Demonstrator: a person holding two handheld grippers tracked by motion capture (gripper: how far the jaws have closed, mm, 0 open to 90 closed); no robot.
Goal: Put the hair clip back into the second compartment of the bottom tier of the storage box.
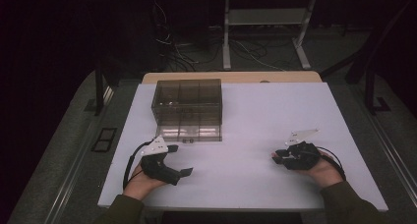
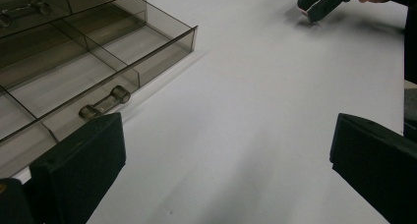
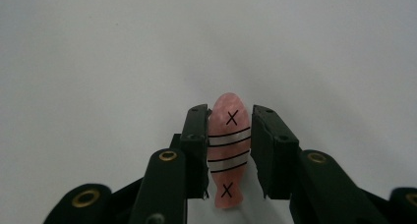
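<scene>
Jaws of the right gripper (image 3: 228,135) clamp a pink fish-shaped piece (image 3: 227,153) between them, low over the white table (image 3: 98,62). Left gripper (image 2: 226,155) gapes wide and empty, just beside the smoky plastic drawer box (image 2: 98,52).

box (image 1: 188,108): see-through, dark, with little rooms inside, on the worktop's far left
handle (image 2: 104,103): small, on the box front
worktop (image 1: 255,116): white
cables (image 1: 182,52): on the floor behind
</scene>
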